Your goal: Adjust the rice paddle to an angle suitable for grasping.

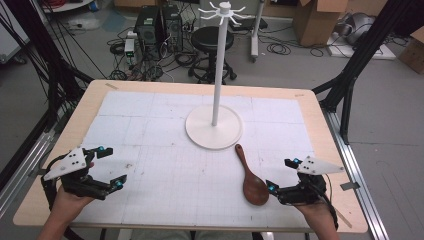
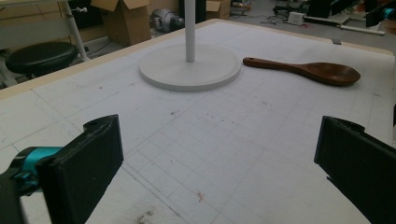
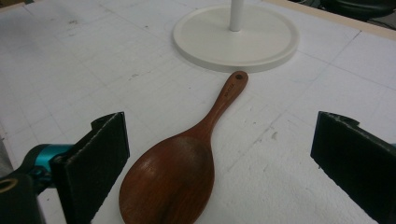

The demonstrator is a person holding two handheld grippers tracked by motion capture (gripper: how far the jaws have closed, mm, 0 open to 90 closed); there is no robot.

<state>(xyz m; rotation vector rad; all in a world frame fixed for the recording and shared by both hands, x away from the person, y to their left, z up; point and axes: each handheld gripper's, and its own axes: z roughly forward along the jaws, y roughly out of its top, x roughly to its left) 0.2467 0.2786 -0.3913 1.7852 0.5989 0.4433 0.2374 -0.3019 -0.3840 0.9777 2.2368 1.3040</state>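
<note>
A dark wooden spoon [image 1: 248, 172] lies flat on the white gridded mat, with its bowl towards the front edge and its handle pointing at the stand. The white hook stand [image 1: 218, 65] rises from a round base [image 1: 200, 132] at the table's middle. My right gripper [image 1: 280, 175] is open just right of the spoon's bowl. In the right gripper view the spoon [image 3: 182, 163] lies between the spread jaws, nearer the left one. My left gripper [image 1: 114, 166] stands open and empty at the front left, far from the spoon [image 2: 322, 72].
The mat covers a light wooden table [image 1: 320, 107]. Beyond the far edge stand a black stool [image 1: 212, 40], computer towers [image 1: 159, 25], floor cables and cardboard boxes [image 1: 317, 17]. Black frame legs [image 1: 350, 75] flank both sides of the table.
</note>
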